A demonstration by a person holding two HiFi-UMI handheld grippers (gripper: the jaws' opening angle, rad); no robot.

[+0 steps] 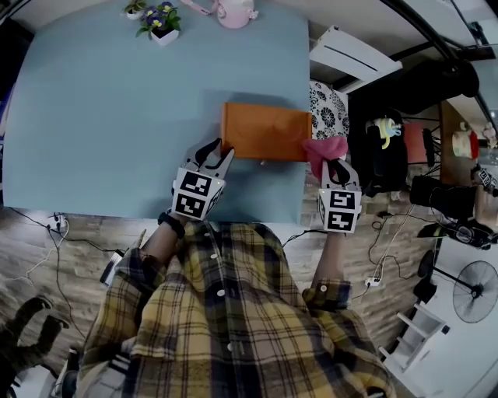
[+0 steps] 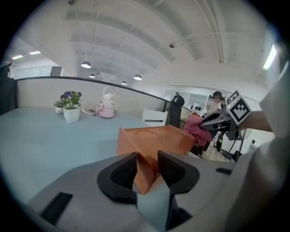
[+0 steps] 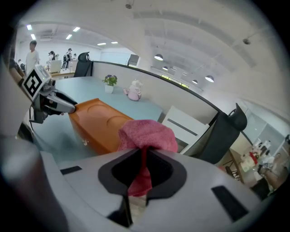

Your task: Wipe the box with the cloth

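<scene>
Head view: nearest, the left tongs (image 1: 220, 153) clamp the near corner of the orange box (image 1: 264, 130), apparently to steady it. The right tongs (image 1: 336, 165) pinch the pink cloth (image 1: 323, 148) at the box's right end, seemingly ready to wipe. The box lies by the right edge of the tabletop (image 1: 117, 116).

Blue table (image 1: 117, 116); orange box (image 1: 266, 132); flowerpots (image 1: 159, 22), pink jug (image 1: 233, 12) at far edge.

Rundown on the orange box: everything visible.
The orange box is rectangular, smooth and hard-looking. Its lid is closed, with shallow rounded recesses and a small metal catch on the front. It lies flat near the blue table's right edge. The left hand-held gripper clamps its near left corner; the pink cloth in the right hand-held gripper meets its right end.
</scene>
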